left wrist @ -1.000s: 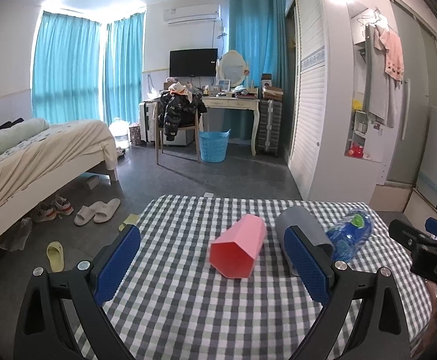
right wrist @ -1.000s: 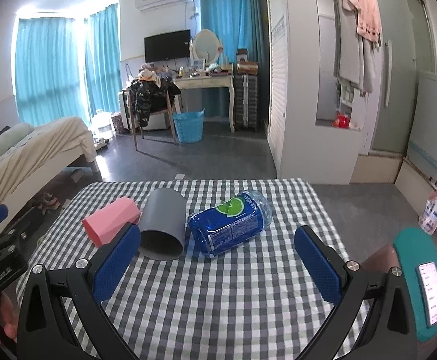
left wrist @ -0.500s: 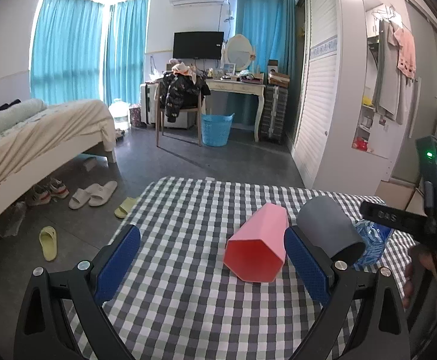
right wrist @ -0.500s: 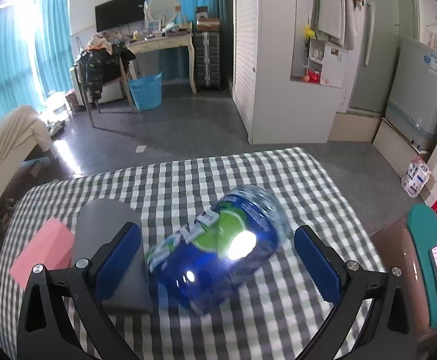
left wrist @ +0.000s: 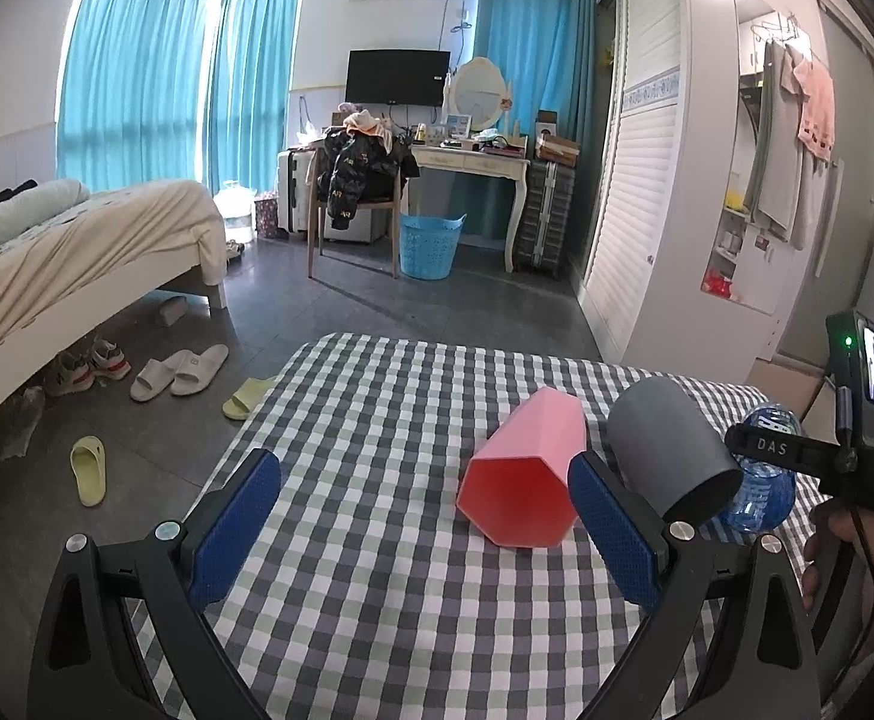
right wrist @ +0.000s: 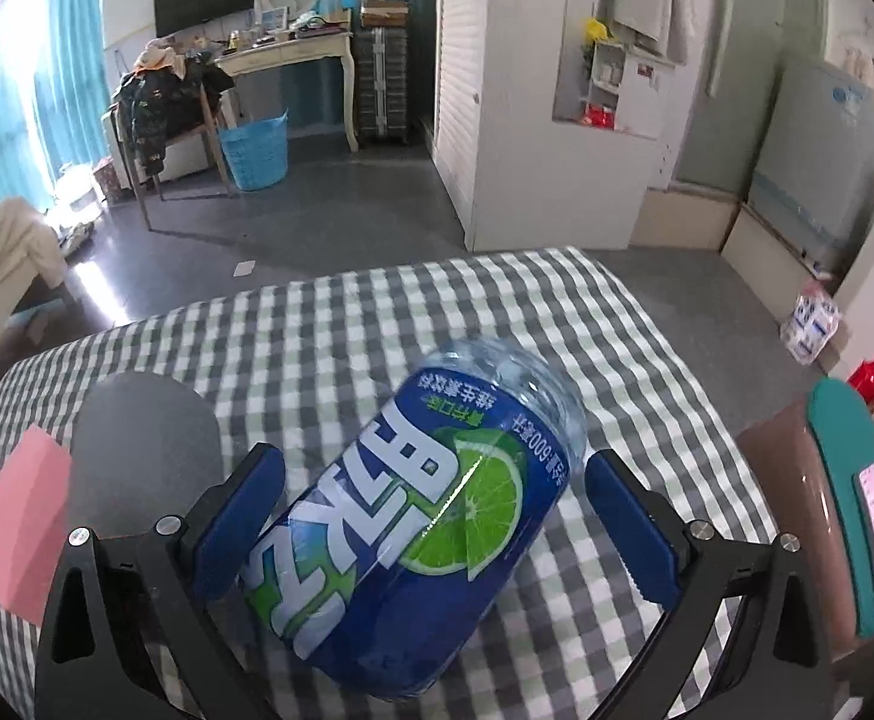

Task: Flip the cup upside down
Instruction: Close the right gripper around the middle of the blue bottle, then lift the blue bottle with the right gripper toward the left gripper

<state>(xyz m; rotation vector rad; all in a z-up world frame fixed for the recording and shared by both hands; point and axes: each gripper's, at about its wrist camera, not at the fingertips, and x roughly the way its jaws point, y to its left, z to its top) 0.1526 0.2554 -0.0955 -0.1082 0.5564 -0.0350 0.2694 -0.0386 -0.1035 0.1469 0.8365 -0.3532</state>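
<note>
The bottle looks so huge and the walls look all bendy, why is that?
Right wrist view: the blue bottle lies very near the fisheye lens, between the open right gripper, so it fills the picture; the wardrobe edges bow. Left wrist view: same curving at the curtains, bright window glare; the pink cup stays sharp.

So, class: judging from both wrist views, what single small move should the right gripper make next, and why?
Probably close the right gripper on the blue bottle. The bottle lies on its side on the checked tablecloth, already between the open fingers, with gaps on both sides. The left gripper is also open, short of the pink cup, and the grey cup lies beside it.
</note>
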